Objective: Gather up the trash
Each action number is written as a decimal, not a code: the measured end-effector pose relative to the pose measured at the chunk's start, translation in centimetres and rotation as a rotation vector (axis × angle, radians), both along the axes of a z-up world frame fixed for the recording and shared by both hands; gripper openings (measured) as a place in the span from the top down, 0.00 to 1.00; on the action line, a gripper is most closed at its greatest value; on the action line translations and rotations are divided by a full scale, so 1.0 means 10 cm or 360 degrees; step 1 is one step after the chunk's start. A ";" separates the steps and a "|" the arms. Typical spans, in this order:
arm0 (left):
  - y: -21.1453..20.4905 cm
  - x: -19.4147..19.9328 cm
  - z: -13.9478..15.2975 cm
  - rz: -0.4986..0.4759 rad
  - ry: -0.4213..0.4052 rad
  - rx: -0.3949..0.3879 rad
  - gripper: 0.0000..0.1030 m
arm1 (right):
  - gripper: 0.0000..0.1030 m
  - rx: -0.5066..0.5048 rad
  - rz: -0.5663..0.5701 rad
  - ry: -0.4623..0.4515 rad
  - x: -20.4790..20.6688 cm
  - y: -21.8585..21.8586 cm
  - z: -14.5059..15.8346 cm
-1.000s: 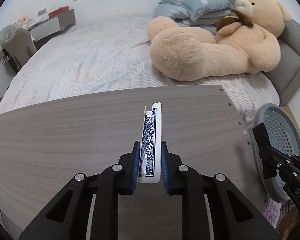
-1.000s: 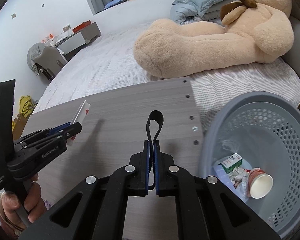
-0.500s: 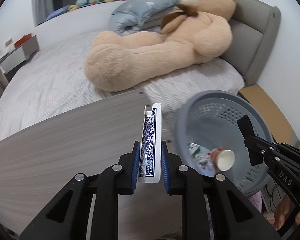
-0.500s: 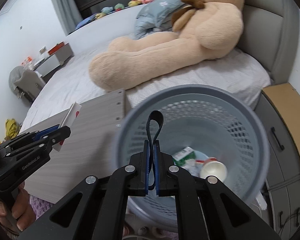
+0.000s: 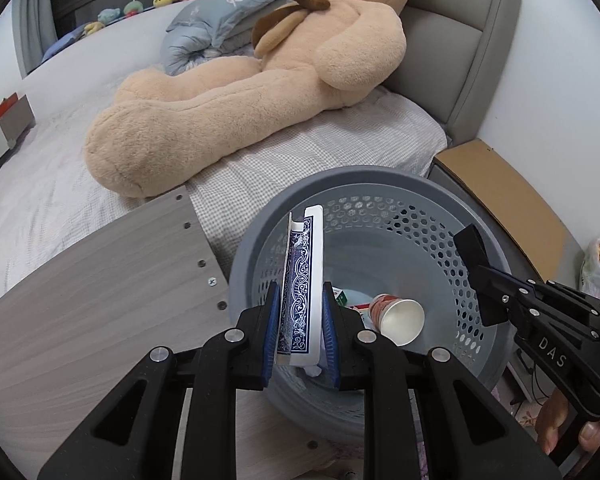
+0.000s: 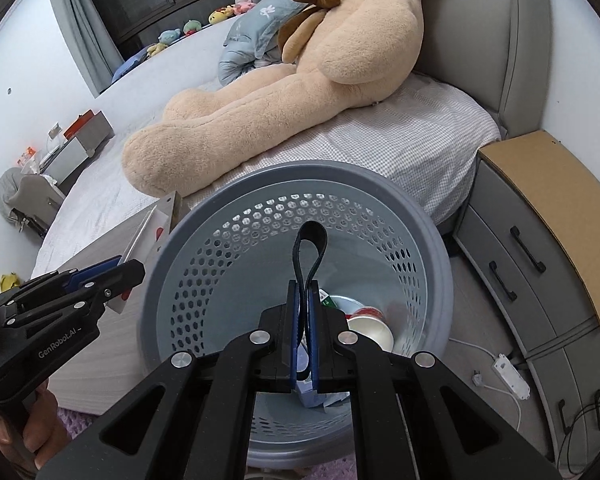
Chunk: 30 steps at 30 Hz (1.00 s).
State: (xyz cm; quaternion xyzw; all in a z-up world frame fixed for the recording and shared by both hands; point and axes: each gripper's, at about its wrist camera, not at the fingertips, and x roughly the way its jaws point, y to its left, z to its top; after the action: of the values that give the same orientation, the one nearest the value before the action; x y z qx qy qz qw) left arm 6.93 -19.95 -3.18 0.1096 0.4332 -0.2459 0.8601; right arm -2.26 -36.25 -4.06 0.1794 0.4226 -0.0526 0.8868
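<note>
a: where's the grey basket [image 6: 432, 248] from me?

b: right under both tools, mouth up, a paper cup [image 5: 398, 314] already lying in it.

a: my left gripper [image 5: 300, 320] is clamped on the card box [image 5: 302, 280], long axis along the fingers, over the near rim. my right gripper [image 6: 304, 332] pinches the black loop [image 6: 310, 252] nearer the middle.

b: i'd judge right drops cleaner.

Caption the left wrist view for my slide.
Left gripper holds a playing-card box over the grey basket.
</note>
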 end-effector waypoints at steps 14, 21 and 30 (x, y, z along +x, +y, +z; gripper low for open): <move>-0.08 0.03 -0.02 0.0050 -0.0017 0.0043 0.37 | 0.68 0.0026 0.0002 -0.0031 0.09 -0.08 -0.02; -0.02 0.01 0.03 0.0088 -0.0055 0.0043 0.32 | 0.59 0.0025 -0.0014 -0.0029 0.04 -0.07 -0.03; 0.07 -0.01 0.07 0.0151 -0.0077 0.0029 0.18 | 0.47 0.0004 -0.0016 -0.0036 -0.01 0.00 0.00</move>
State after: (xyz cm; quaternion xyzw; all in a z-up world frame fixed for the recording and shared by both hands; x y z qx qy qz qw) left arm 6.83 -19.28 -2.45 0.1027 0.4193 -0.1980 0.8800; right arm -2.34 -36.21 -4.06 0.1831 0.4117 -0.0544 0.8911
